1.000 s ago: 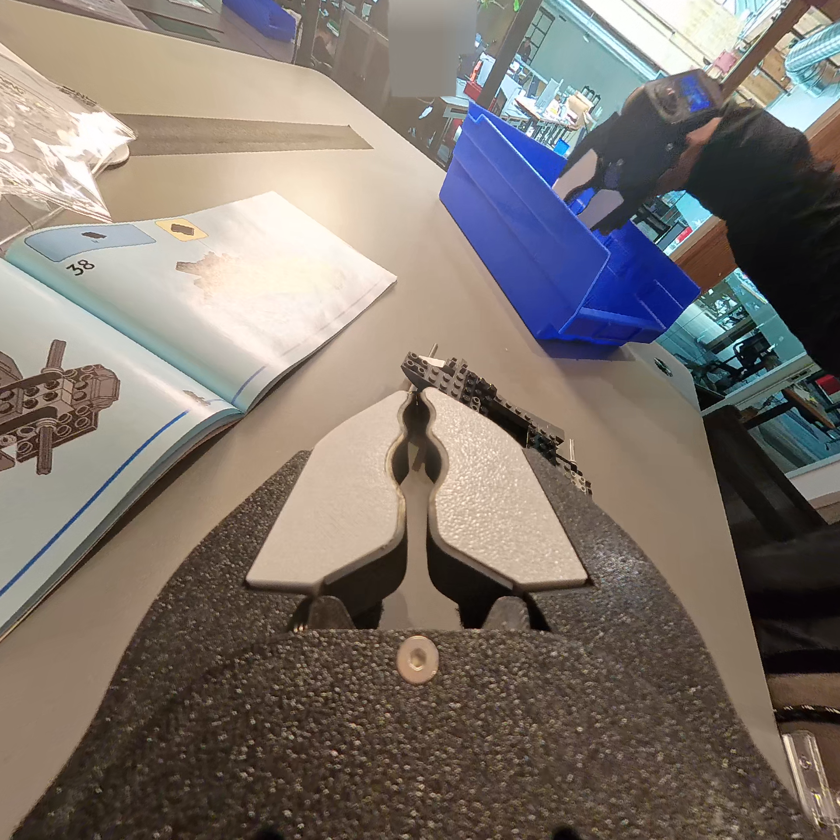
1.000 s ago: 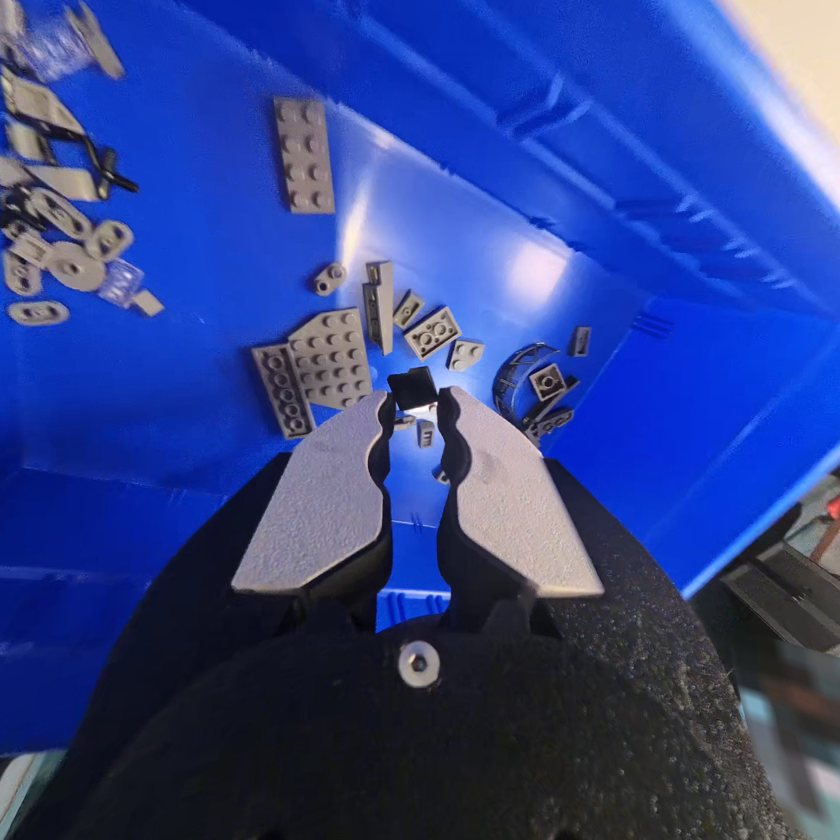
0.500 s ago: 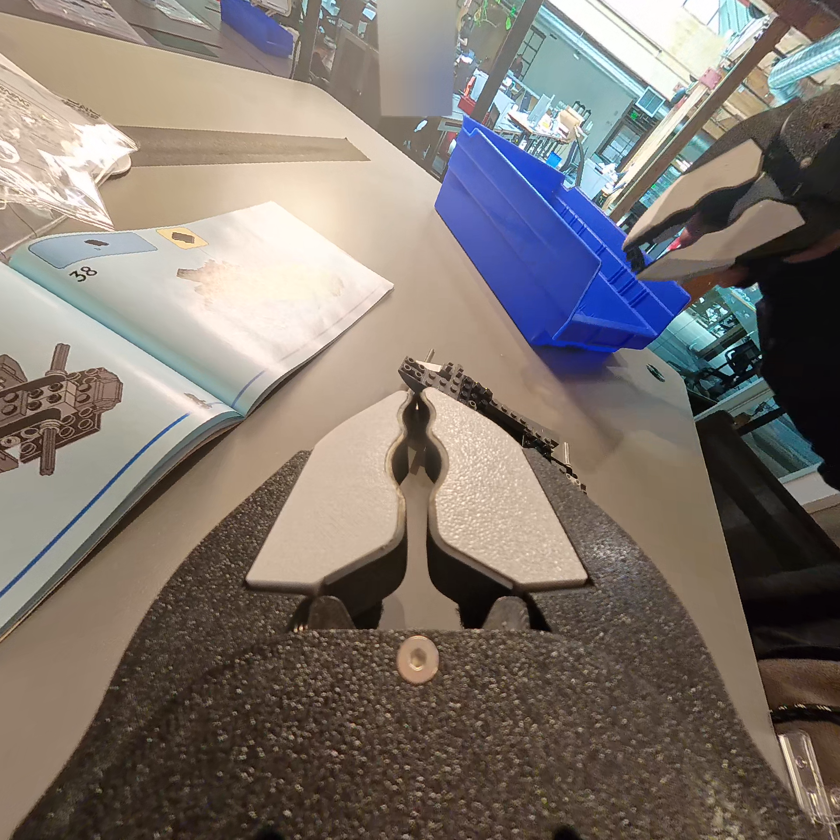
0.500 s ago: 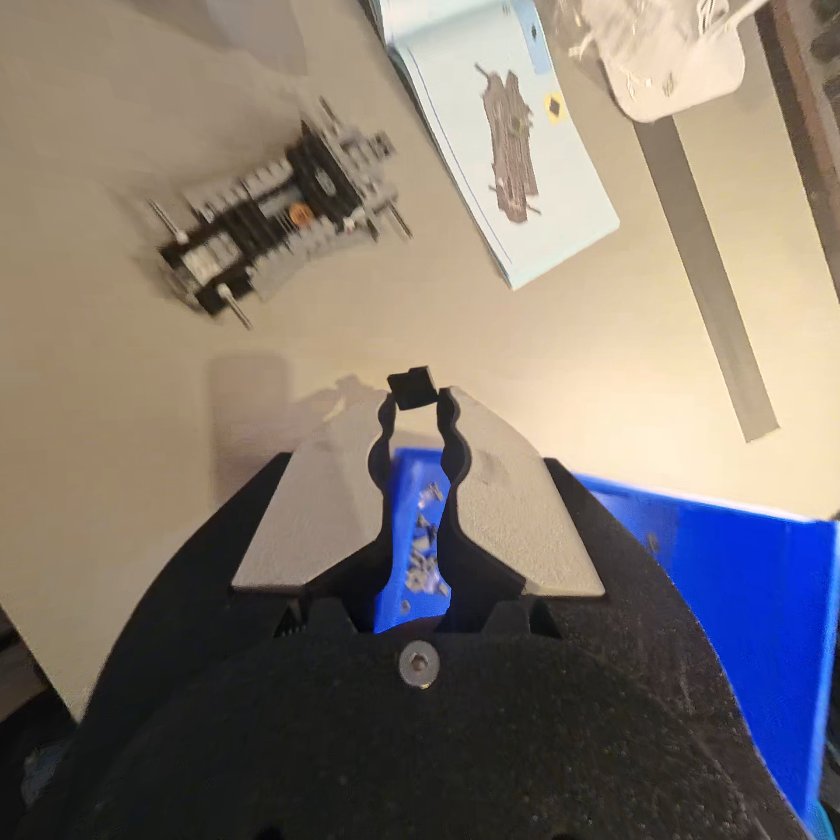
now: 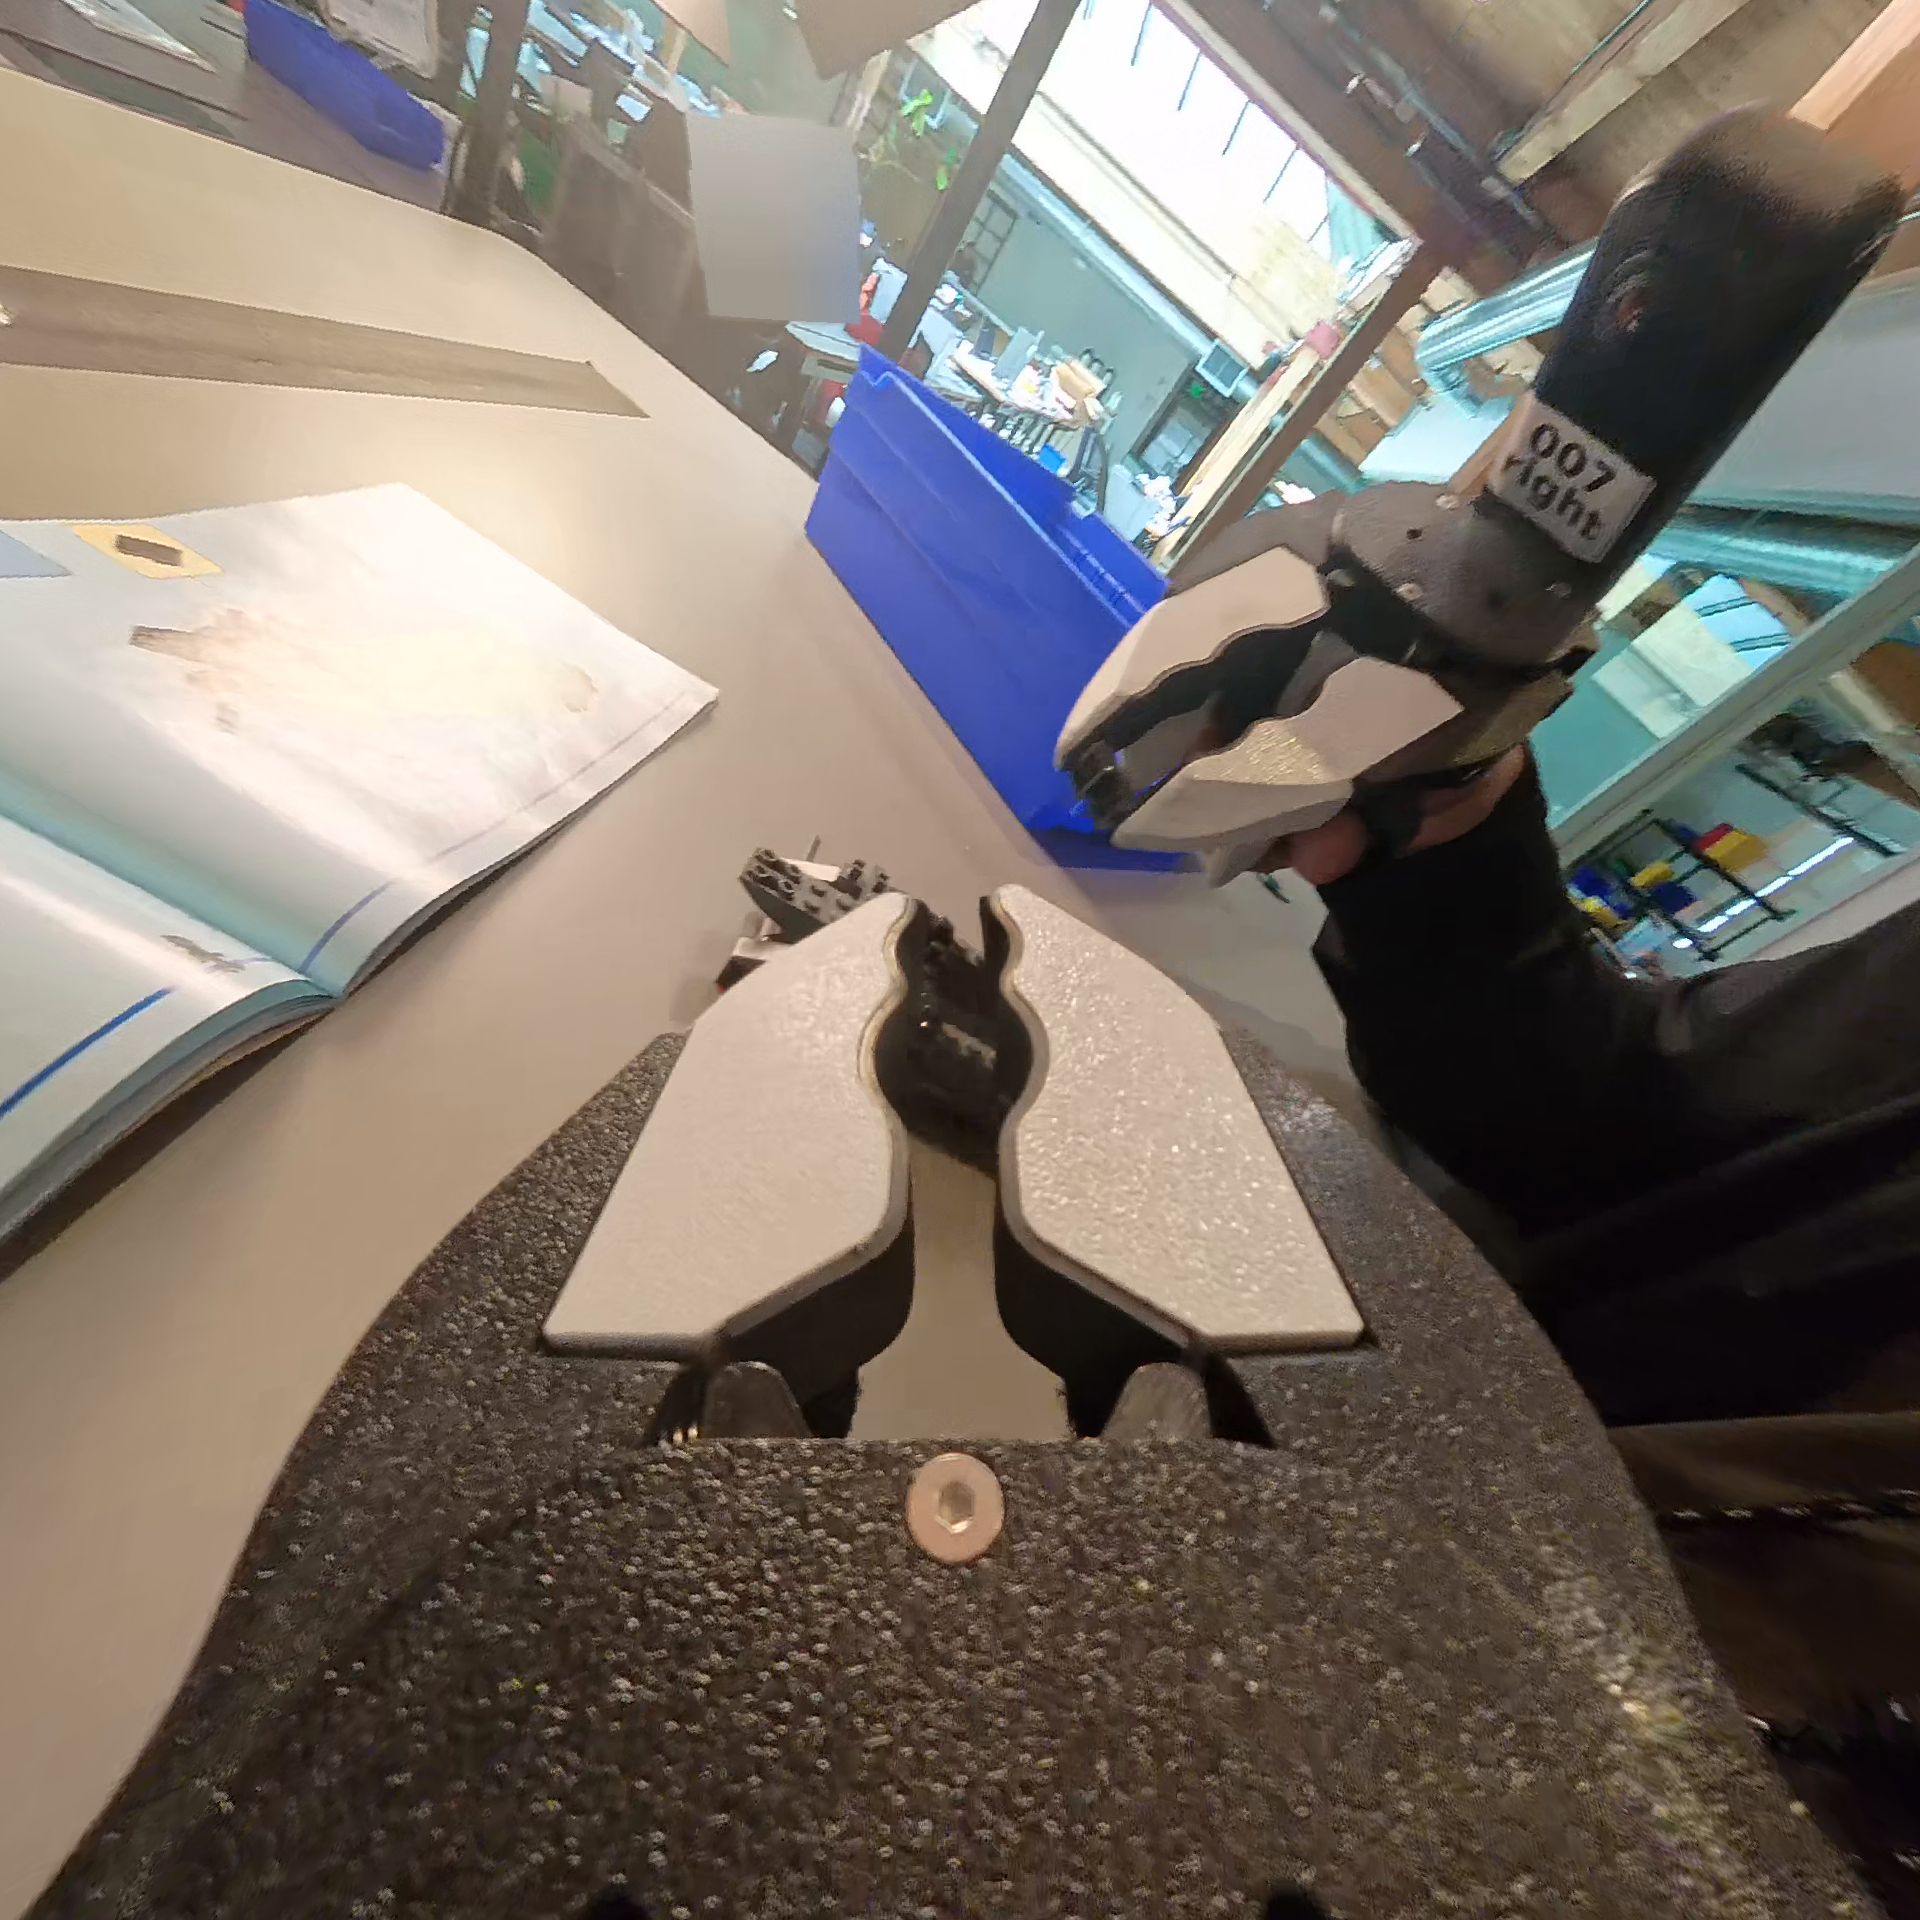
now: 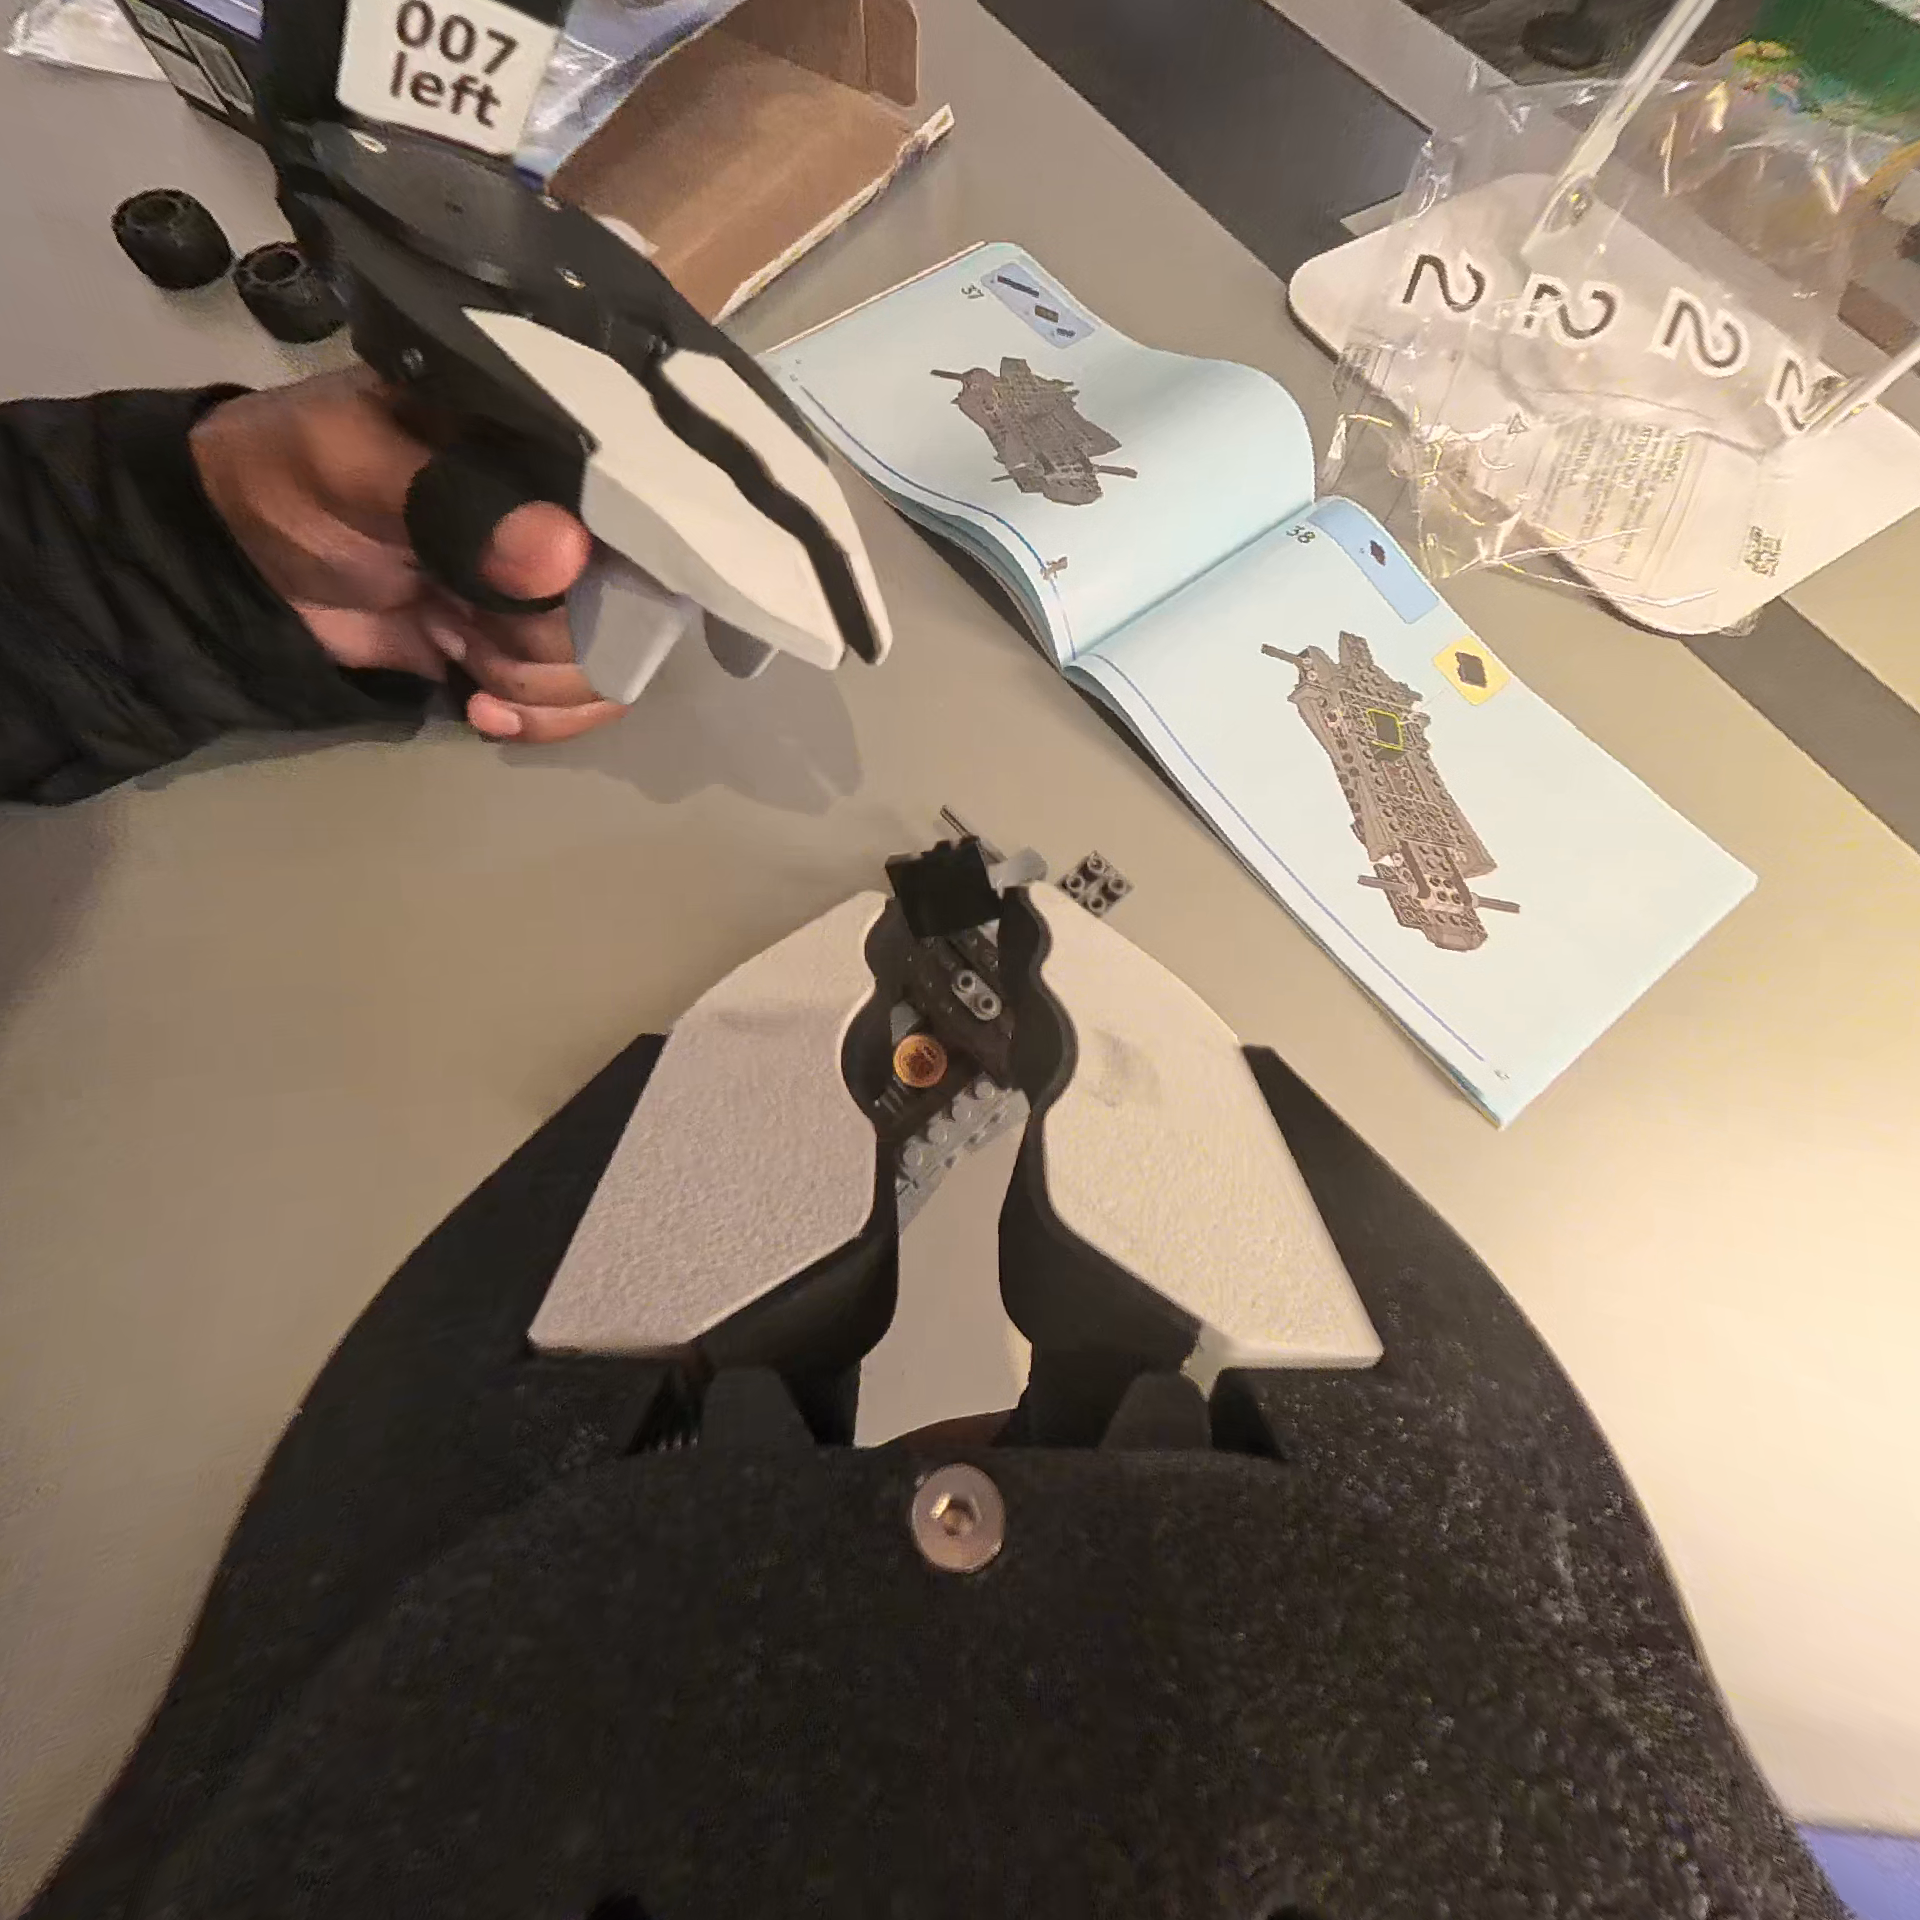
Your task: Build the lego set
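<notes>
My right gripper point(image 6: 951, 899) is shut on a small black brick point(image 6: 940, 888) and holds it just above a dark grey and black brick model point(image 6: 956, 1029) lying on the grey table point(image 6: 416, 987). The left wrist view shows this gripper point(image 5: 1101, 779) in the air to the right, with the dark piece at its tips. My left gripper point(image 5: 948, 904) is slightly open and holds nothing; the model point(image 5: 805, 894) lies on the table just beyond its tips. In the right wrist view the left gripper point(image 6: 857, 644) hovers above the table to the model's left, apart from it.
An open instruction booklet point(image 6: 1351, 675) lies right of the model, and a small grey plate point(image 6: 1096, 885) lies next to it. Clear plastic bags point(image 6: 1610, 364), a cardboard box point(image 6: 748, 177) and two black wheels point(image 6: 171, 234) lie at the back. A blue bin point(image 5: 956, 582) stands beyond the model. Spacing between my two grippers at the tips: around 6 centimeters. Both grippers' tips are roughly 8 centimeters from the small grey plate point(image 6: 1096, 885). Look for it in the left wrist view point(image 5: 774, 872) too.
My right gripper carried the black brick out of the blue bin and across to just above the model. My left gripper's jaws parted a little and it shifted nearer the model.
</notes>
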### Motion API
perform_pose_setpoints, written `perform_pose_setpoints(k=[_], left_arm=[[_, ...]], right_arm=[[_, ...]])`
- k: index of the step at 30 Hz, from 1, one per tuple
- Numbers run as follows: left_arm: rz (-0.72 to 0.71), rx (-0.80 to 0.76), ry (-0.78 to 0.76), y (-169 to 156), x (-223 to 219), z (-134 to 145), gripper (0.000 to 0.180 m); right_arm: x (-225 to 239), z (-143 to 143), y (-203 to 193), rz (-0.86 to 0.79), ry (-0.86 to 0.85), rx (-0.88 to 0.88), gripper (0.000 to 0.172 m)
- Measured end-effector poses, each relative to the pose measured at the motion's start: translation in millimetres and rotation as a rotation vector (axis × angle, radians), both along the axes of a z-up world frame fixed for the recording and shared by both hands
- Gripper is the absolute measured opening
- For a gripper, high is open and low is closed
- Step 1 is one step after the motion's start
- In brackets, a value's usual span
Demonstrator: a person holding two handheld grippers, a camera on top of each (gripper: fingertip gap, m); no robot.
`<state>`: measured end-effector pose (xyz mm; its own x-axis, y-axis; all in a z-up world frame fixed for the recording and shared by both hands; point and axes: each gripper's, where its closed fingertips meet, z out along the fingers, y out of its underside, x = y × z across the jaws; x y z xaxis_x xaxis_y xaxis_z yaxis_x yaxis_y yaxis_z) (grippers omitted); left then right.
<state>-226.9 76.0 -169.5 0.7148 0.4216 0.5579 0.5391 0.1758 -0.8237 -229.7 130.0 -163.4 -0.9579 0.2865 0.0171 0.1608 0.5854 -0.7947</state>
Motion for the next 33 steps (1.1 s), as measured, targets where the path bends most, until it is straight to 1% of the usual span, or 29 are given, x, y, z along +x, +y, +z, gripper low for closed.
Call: perform_pose_setpoints(k=[2, 6, 14, 21, 29, 33], left_arm=[[-0.018, 0.034, -0.017, 5, 2, 2, 0.012], [0.003, 0.025, -0.002, 6, 0, 2, 0.013], [0.036, 0.075, 0.038, -1, -3, 10, 0.013], [0.035, 0.055, 0.051, 0, -3, 9, 0.013], [0.045, 0.015, 0.045, 3, -4, 5, 0.013], [0.019, 0.031, 0.019, 12, -1, 4, 0.014]], right_arm=[[-2, -6, -8, 0.001, 0.003, 0.026, 0.017], [-8, -13, -17, 0.008, -0.002, 0.060, 0.017], [-15, -21, -19, -0.003, -0.030, 0.040, 0.018], [-19, -22, -20, -0.022, -0.049, 0.011, 0.017], [-17, -26, -22, 0.020, -0.025, 0.020, 0.017], [-16, -25, -25, 0.032, -0.018, 0.017, 0.017]])
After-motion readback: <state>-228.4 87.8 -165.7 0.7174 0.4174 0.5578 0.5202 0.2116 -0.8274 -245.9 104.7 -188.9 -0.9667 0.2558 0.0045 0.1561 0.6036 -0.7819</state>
